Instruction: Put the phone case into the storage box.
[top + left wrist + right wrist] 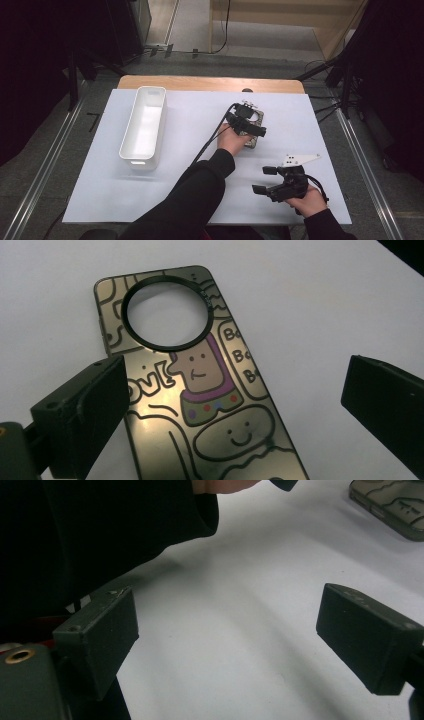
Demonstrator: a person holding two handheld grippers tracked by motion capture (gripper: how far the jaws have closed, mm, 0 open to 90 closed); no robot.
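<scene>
While the left gripper (230,405) hangs over the phone case (200,390) with its two jaws spread wide and nothing between them, the step in hand seems to be the picking up of this case. The case lies flat on the white sheet (200,130) at the far middle part of the table, well apart from the white bin (145,125) on the left side. In the left gripper view, one jaw stands above the left long edge of the case and the other jaw stands beyond the right edge, over the bare sheet, so the case is not centred in the gap. To do it well, I think the gripper should first shift so that both long edges are between the jaws, then go down until the jaws reach the sheet, and only then close slowly. The case is thin and glossy, so it may slip or tip if only one edge is caught. The right gripper (267,181) rests near the person's side, also wide open and holding nothing.
</scene>
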